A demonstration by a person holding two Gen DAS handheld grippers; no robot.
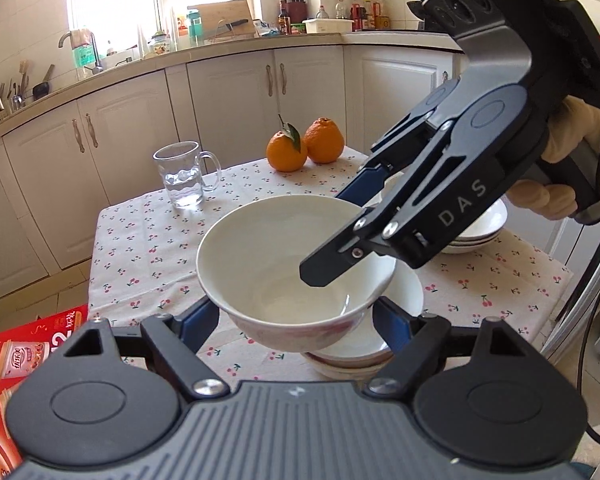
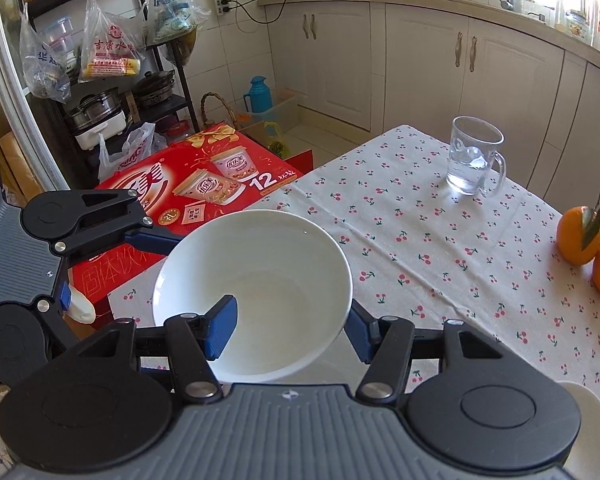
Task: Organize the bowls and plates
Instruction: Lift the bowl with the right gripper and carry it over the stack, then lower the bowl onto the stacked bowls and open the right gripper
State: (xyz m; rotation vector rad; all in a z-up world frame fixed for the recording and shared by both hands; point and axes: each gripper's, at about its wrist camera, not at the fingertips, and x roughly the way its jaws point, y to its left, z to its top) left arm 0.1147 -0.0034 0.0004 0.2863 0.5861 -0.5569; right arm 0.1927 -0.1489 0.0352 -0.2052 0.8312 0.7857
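White porcelain fills the left wrist view: a bowl [image 1: 296, 268] sits between the blue pads of the left gripper [image 1: 296, 322], one pad on each side of its outer wall, grasping it above a stack of bowls [image 1: 352, 354] that is mostly hidden behind it and the gripper body. From the upper right the right gripper [image 1: 352, 236] reaches in, clenched on the bowl's rim, one black finger inside the bowl and the blue-padded one outside; a gloved hand [image 1: 560, 160] grips its handle. Beyond that gripper a stack of plates [image 1: 480, 228] is largely covered. Farther ahead on the cherry-print tablecloth [image 1: 140, 260] stand a glass mug [image 1: 184, 176] and two oranges [image 1: 304, 144]. In the right wrist view, the right gripper [image 2: 288, 332] pinches the near rim, its left pad inside the bowl [image 2: 256, 280] and the other outside. The left gripper [image 2: 112, 260] enters from the left, partly cut off, one finger hidden behind the bowl. Behind it lies a red box [image 2: 204, 176]. A white rim [image 2: 592, 420] at the lower right is too cut off to identify.
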